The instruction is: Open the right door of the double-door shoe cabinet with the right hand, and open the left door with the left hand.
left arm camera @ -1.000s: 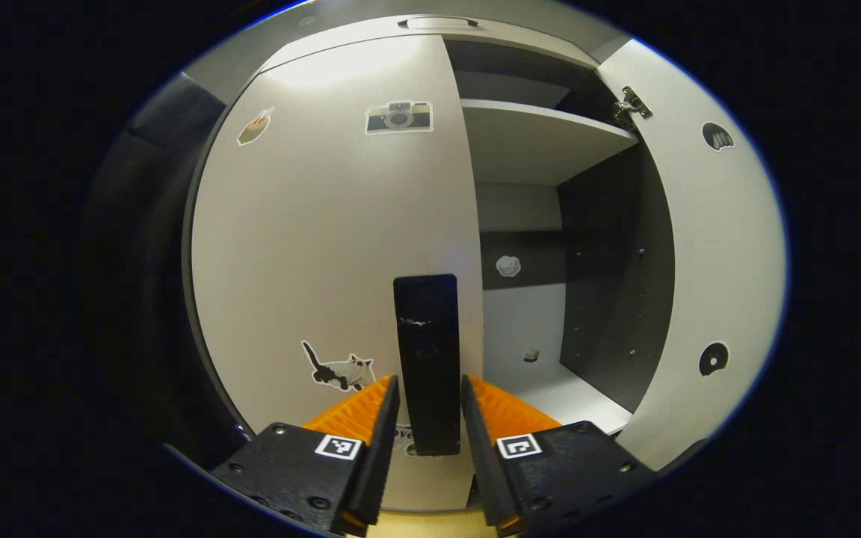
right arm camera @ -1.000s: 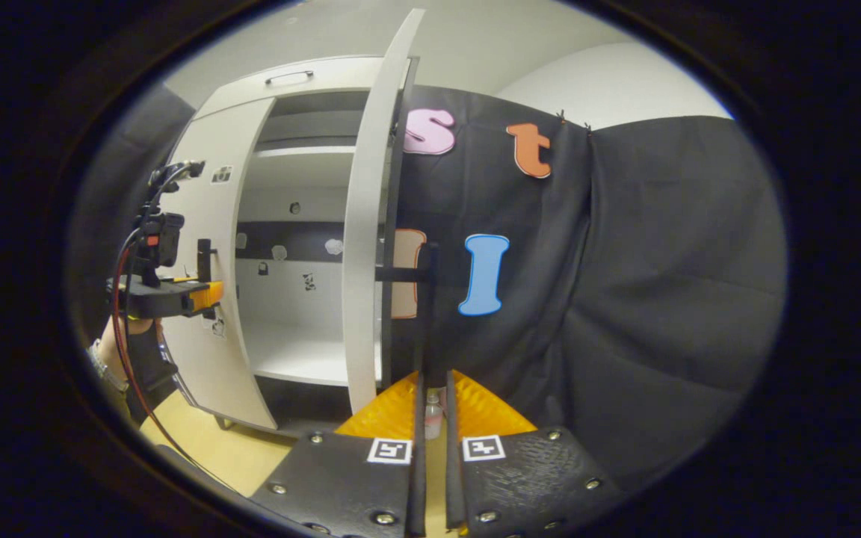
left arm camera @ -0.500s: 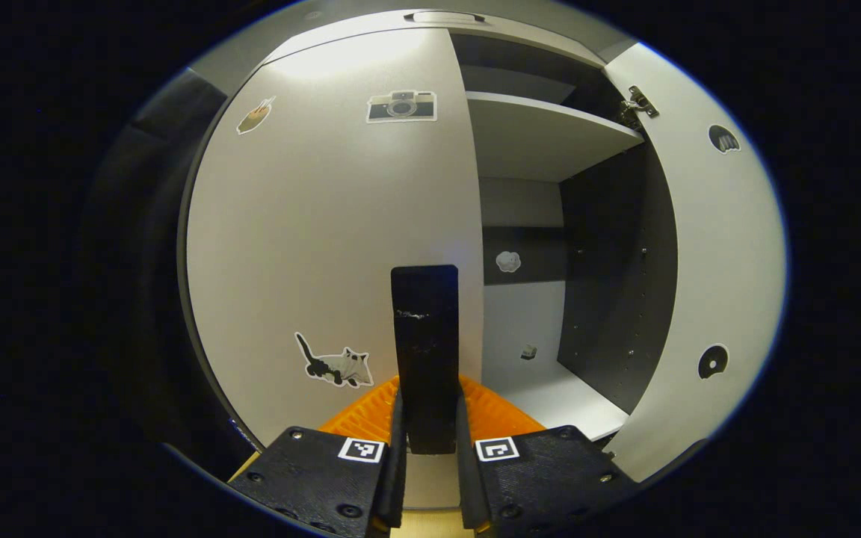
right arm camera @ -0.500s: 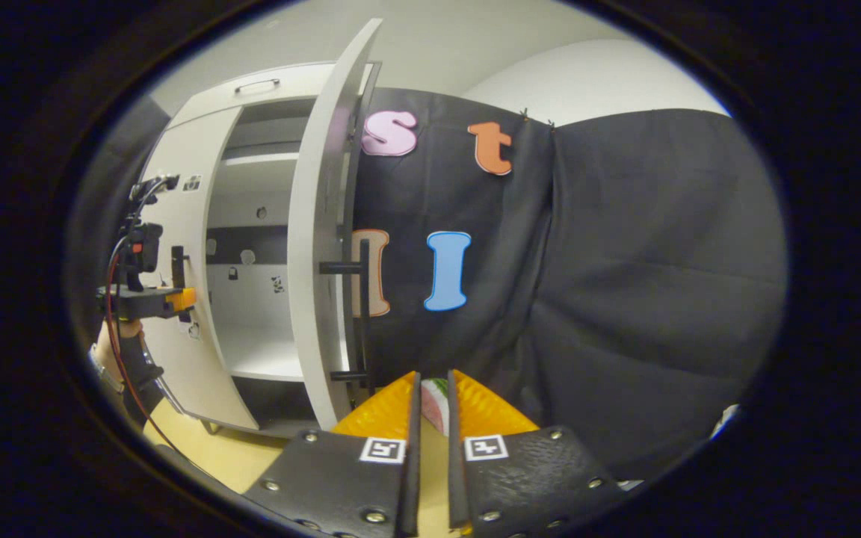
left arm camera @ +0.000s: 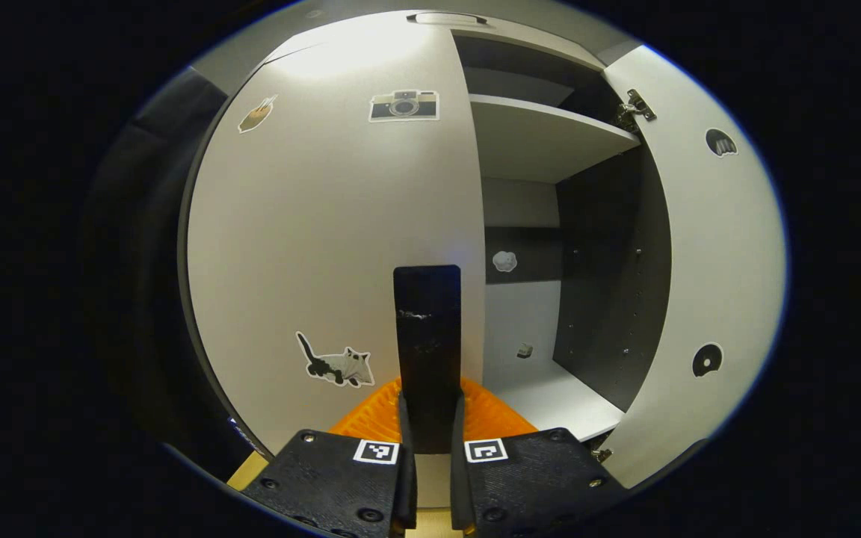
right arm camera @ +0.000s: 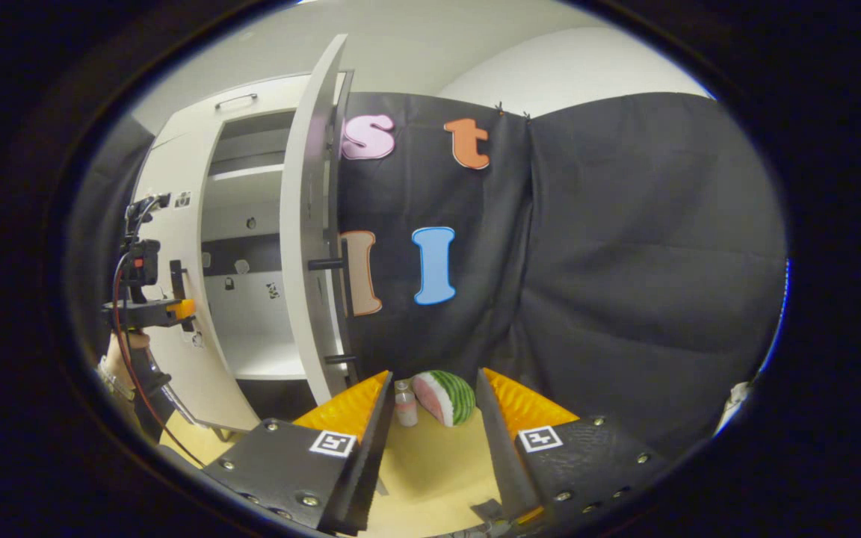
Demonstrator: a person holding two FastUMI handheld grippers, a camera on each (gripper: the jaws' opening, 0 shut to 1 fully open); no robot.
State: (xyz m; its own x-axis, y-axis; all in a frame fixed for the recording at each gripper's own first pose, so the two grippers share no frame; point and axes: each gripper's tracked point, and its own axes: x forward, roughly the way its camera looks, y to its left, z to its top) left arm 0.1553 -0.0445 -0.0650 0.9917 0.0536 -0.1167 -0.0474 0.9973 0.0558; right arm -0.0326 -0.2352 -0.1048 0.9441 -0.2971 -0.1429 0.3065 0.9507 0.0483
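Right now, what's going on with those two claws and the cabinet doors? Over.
Left claw shut on left door handle; left door not yet open. Right claw open, off the handle; right door swung wide. Nothing blocking.

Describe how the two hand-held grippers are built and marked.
Each hand-held gripper, left and right, has black bolted finger blocks carrying small square black-and-white tags. In the right gripper view, the left one trails a red cable, with a black camera on top.
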